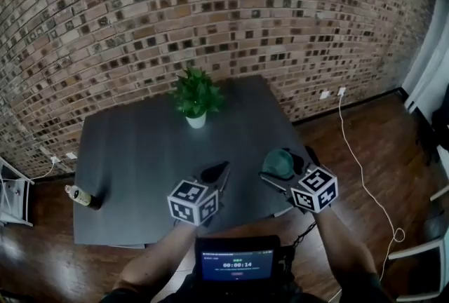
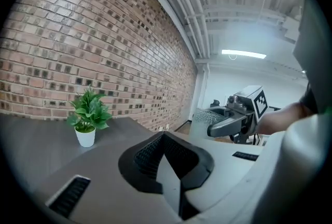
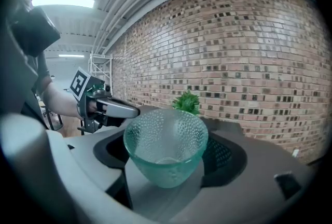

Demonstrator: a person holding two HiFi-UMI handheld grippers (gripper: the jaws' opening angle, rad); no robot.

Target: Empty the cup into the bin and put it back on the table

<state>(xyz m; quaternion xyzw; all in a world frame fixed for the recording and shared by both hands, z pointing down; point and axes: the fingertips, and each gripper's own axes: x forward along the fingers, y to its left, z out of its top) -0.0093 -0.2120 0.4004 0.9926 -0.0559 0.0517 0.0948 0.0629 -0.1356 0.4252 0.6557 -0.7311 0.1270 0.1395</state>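
Over the surface [image 1: 140,154], by its near right edge: green glass cup [image 3: 166,153] clamped mouth upward in the right hand-held gripper [image 3: 167,137].

Brick wall [image 1: 210,0] beyond; broad open surface ahead of both hand-held grippers, potted plant [image 1: 196,97] at its far side, well apart from them. Seen in the right gripper view alone: jaws closed on the cup's lower wall. Left hand-held gripper [image 2: 165,137] just left of the cup, jaws together on nothing. Seen from the head view alone: bottle [image 1: 83,196] at the surface's left edge, well left of that hand-held gripper.
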